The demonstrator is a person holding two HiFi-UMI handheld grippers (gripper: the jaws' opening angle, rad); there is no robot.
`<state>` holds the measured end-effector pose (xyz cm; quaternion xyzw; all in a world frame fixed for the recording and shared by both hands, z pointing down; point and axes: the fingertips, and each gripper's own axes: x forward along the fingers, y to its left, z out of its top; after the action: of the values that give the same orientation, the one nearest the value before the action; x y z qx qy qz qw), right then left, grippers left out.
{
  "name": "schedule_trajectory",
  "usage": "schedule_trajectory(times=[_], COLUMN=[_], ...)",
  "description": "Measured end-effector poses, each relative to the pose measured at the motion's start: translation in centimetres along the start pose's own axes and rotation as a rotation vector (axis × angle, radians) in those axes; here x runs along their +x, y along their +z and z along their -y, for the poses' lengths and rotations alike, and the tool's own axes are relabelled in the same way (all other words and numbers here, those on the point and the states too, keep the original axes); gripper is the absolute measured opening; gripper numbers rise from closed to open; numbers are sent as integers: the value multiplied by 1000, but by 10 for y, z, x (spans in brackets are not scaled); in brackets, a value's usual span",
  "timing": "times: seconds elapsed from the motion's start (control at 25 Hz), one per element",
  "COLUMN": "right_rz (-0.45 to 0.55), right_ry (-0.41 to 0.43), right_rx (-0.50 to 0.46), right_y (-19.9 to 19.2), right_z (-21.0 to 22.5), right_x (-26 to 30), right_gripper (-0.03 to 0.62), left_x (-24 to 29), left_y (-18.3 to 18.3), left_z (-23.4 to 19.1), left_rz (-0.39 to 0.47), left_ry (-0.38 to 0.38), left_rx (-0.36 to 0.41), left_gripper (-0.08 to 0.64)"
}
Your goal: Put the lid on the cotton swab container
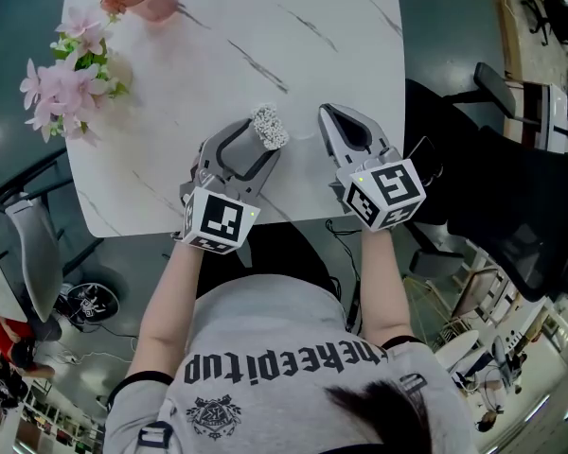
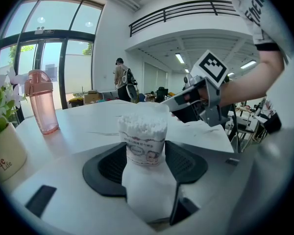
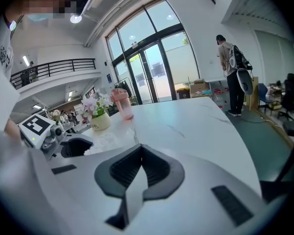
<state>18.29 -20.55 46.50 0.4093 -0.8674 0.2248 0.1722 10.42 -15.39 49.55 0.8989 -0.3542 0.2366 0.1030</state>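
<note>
Left tongs (image 2: 145, 156) clamping cotton swab container (image 2: 143, 130), right tongs (image 3: 140, 151) pressed together, flower pot (image 2: 6, 156) printed "Life"

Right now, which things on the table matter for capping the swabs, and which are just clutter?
Job: cotton swab container, open, gripped by the left gripper; right gripper, jaws shut; I cannot make out a lid.
Lying about: pink bottle; flower pot.
</note>
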Motion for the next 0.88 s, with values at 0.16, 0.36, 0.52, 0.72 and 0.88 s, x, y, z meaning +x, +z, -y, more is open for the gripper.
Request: schedule_trajectory(times=[0.16, 0.36, 0.52, 0.72, 0.88], right_rz=[8, 40, 37, 39, 53], right_ry=[27, 65, 113, 162, 183], right_rx=[12, 2, -47, -74, -75], right_y=[0, 9, 15, 20, 26], right_z=[-4, -13, -30, -50, -59], right_x=[0, -4, -2, 4, 5], right_gripper=[11, 11, 11, 11, 11], left_x=[0, 0, 1, 1, 0], left_y=[0, 0, -1, -1, -1], left_z=[0, 0, -1, -1, -1], left_rz=[-4, -9, -14, -18, -19], left_ry=[-6, -11, -15, -19, -21], left_rx=[0, -1, 2, 2, 3], left_gripper=[253, 253, 253, 253, 253])
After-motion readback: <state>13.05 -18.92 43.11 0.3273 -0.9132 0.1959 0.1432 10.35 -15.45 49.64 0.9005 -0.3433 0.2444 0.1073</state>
